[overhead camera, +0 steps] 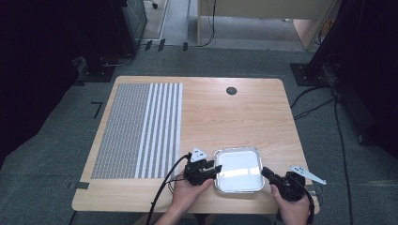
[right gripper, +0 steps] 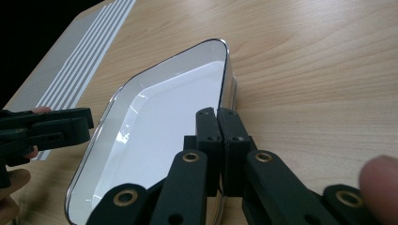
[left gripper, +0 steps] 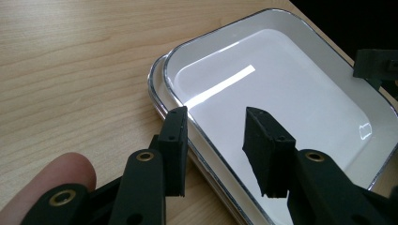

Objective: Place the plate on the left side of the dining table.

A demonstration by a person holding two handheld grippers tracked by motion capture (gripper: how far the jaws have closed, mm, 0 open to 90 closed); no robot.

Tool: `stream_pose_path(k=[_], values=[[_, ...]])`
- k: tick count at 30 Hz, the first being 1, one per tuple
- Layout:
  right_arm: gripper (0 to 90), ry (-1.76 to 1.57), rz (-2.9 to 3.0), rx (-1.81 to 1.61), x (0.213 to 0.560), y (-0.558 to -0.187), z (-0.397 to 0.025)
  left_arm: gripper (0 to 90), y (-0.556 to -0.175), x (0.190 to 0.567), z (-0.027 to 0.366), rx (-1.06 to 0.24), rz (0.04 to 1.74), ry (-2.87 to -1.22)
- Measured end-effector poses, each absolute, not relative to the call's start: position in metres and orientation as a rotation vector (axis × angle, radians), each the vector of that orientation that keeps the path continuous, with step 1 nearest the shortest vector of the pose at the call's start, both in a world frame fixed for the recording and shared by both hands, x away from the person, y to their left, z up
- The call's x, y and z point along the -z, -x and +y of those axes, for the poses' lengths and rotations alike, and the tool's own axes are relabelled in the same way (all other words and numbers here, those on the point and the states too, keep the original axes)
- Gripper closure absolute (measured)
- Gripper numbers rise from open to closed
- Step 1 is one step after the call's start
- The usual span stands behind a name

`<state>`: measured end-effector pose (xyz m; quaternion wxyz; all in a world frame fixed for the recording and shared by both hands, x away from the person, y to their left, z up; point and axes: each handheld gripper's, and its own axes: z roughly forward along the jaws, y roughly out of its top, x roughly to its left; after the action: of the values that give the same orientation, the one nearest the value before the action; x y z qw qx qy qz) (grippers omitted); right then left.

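At the table's near edge, you are flanking the white tray.
Your left gripper is straddling its rim, jaws apart; your right gripper is seemingly pinching the opposite rim.

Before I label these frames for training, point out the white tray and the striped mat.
white tray (overhead camera: 238, 169), high view, its bare white floor.
striped mat (overhead camera: 136, 129), high view, middle of its patterned surface.

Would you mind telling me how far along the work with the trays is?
Early. The trays sit nested near the table edge. The left tool is open astride the rim; the right tool is shut at the opposite rim. Gripping and lifting a tray seem left.
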<state>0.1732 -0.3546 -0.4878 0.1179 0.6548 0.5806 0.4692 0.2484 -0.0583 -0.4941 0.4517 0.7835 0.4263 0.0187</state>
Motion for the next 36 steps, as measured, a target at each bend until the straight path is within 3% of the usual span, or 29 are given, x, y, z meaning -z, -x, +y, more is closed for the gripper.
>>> stream_pose_path(k=[7, 12, 36], values=[[88.3, -1.902, 1.704, -1.343, 0.489, -0.171, -0.359, 59.4, -0.252, 0.493, -0.056, -0.044, 1.078, -1.907], [80.6, -1.868, 1.711, -1.325, 0.488, -0.168, -0.359, 60.7, -0.254, 0.493, -0.058, -0.060, 1.102, -1.909], [84.6, -1.928, 1.811, -1.158, 0.485, -0.157, -0.347, 67.0, -0.268, 0.491, -0.070, -0.118, 1.189, -1.918]])
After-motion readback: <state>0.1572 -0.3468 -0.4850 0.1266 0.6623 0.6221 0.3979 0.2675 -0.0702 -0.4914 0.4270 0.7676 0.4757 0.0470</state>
